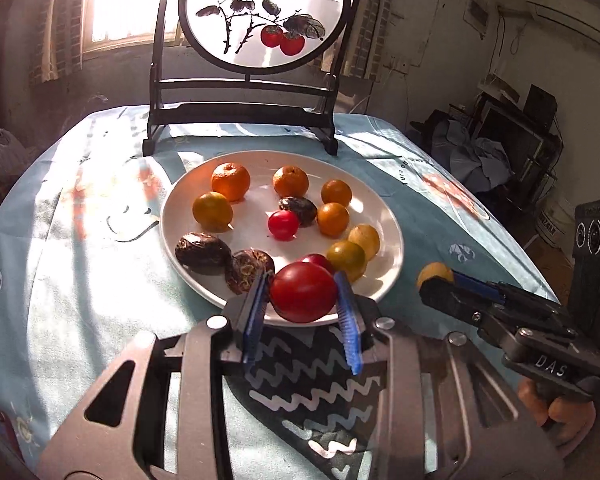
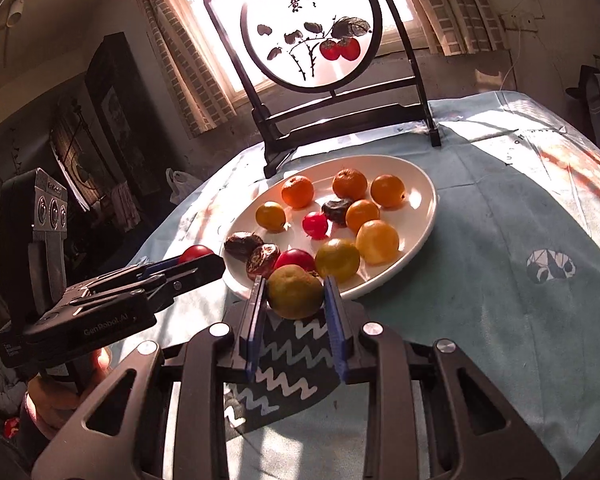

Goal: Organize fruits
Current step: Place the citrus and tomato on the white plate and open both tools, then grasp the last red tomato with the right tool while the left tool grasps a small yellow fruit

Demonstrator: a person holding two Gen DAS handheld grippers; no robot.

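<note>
Clamped on a red tomato (image 1: 303, 297), left claw (image 1: 305, 300) hangs by the plate (image 1: 392, 240) rim; right claw (image 2: 296, 300) grips a yellow-green citrus (image 2: 295, 291). Keep both squeezes gentle and set each beside its own kind.

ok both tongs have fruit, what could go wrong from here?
1. The red fruit sits at the very tips of the left tongs; smooth and round, it may squirt out.
2. The yellow fruit in the right tongs is likewise held at the tips.
3. The plate is crowded; a drop could scatter fruit.
</note>
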